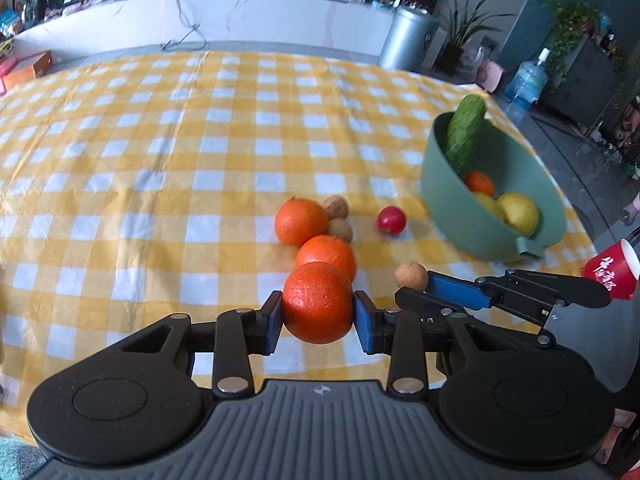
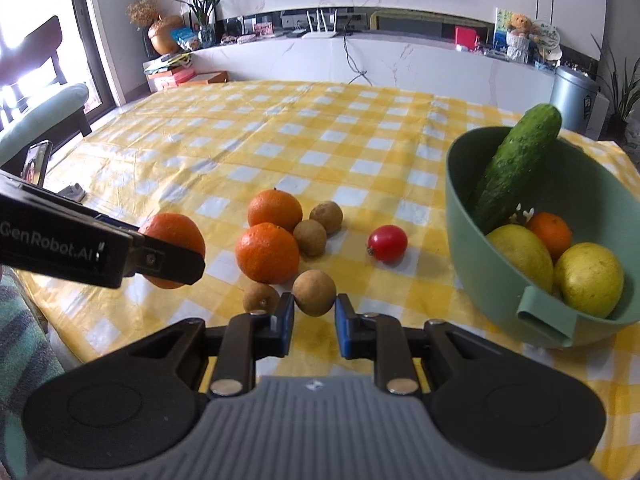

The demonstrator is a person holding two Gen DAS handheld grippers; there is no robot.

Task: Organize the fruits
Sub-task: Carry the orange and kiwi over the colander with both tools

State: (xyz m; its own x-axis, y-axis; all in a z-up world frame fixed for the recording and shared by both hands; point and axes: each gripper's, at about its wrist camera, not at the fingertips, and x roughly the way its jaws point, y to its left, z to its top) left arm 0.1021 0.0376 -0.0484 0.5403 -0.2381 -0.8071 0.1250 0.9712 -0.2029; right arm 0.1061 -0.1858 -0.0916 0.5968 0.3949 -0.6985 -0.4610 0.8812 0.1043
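Observation:
My left gripper (image 1: 318,314) is shut on an orange (image 1: 318,300), lifted just above the yellow checked tablecloth (image 1: 160,160). In the right wrist view it enters from the left, still holding that orange (image 2: 172,232). My right gripper (image 2: 315,308) is shut on a small brown longan (image 2: 314,292). Two oranges (image 2: 275,210) (image 2: 267,252), three more longans (image 2: 326,216) (image 2: 309,237) (image 2: 261,298) and a cherry tomato (image 2: 387,243) lie on the cloth. A green bowl (image 2: 454,192) at the right holds a cucumber (image 2: 516,164), two lemons (image 2: 590,278) (image 2: 520,256) and a small orange (image 2: 550,234).
A red paper cup (image 1: 612,274) sits near the table's right edge beside the bowl (image 1: 440,184). A phone on a stand (image 2: 38,162) is at the table's left edge. A metal bin (image 1: 408,36) and a white counter stand beyond the far edge.

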